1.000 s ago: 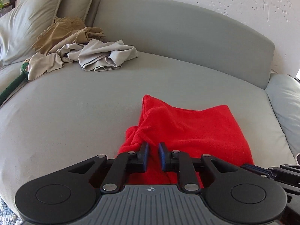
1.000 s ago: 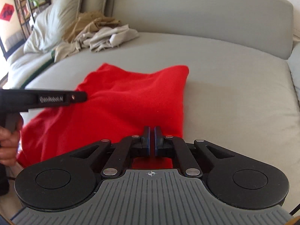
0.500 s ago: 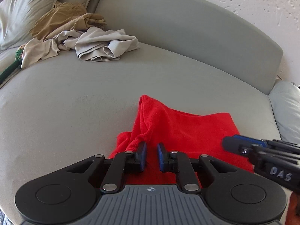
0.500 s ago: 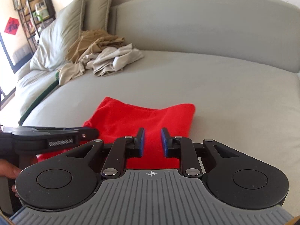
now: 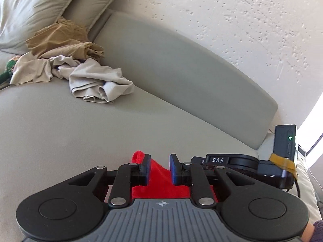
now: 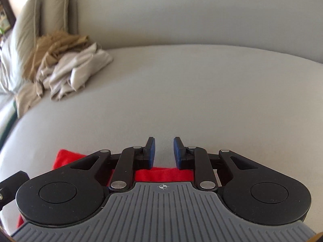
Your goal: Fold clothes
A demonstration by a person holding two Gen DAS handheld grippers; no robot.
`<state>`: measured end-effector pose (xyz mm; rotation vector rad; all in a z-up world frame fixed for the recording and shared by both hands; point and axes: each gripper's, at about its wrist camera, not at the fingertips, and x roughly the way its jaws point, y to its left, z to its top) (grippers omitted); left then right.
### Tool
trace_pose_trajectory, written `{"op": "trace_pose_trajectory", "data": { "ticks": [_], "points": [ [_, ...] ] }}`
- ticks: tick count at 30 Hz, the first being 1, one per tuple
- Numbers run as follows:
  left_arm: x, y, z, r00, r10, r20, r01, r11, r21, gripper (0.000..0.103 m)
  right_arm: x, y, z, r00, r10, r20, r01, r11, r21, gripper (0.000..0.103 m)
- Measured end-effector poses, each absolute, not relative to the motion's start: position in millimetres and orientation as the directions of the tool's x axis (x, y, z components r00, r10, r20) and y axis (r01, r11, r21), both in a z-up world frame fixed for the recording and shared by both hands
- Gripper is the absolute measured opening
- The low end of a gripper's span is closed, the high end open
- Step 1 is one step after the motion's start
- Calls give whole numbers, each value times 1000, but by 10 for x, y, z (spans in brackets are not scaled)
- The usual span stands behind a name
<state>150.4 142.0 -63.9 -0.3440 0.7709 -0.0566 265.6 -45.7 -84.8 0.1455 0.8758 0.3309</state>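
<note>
A red garment (image 5: 159, 185) lies on the grey sofa seat, mostly hidden beneath both grippers. My left gripper (image 5: 159, 165) is open above it, with only a red corner showing past its left finger. In the right wrist view the red garment (image 6: 161, 174) shows as a strip under the fingers and a corner at lower left. My right gripper (image 6: 163, 151) is open with nothing between its fingers. The right gripper's body (image 5: 242, 163) sits just right of the left one.
A heap of beige and tan clothes (image 5: 80, 70) lies at the sofa's far left, seen as clothes (image 6: 66, 66) in the right wrist view. Grey pillows (image 5: 40, 6) lean behind it. The sofa backrest (image 5: 181, 70) curves along the rear under a textured white wall.
The right gripper went from shut on the red garment to open. Both grippers rose and tilted up, so the garment slid down out of most of each view. The left jaws widened.
</note>
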Motion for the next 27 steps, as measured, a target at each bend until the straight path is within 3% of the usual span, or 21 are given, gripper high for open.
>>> {"op": "trace_pose_trajectory", "data": {
  "ticks": [3,6,8,12,15,17,21,26,27],
  "points": [
    [1622,1400,-630,711,-205,-673,-40,943,-330,15,2556,-640,-777,537,470,-701,-260,882,392,24],
    [1924,1390,-796,657,-96,-748,-127,964,-235,16,2352,-697,-739,513,503,-695,-301,864,403,25],
    [2043,1459,-833,667,-40,-744,-186,958,-218,11,2215,-730,-715,513,503,-695,-319,864,390,25],
    [1869,1481,-544,811,23,-585,-201,949,-241,14,1950,-937,-606,553,473,-686,-302,881,364,31],
    [1547,1507,-332,876,-40,-481,-115,951,-287,33,1715,-1203,-484,587,468,-661,-262,882,391,42],
    [1284,1562,-299,878,-124,-463,-61,929,-365,35,1545,-1374,-415,603,466,-648,-244,880,407,45],
    [704,1378,-306,816,-214,-537,-29,912,-409,36,1215,-1463,-380,596,466,-653,-266,883,387,48],
    [346,1022,-532,702,-52,-711,-95,982,-166,29,805,-1260,-455,551,475,-687,-399,872,283,46],
    [333,998,-565,688,-19,-726,-103,987,-124,33,723,-1219,-469,542,475,-693,-425,867,261,45]
  ]
}}
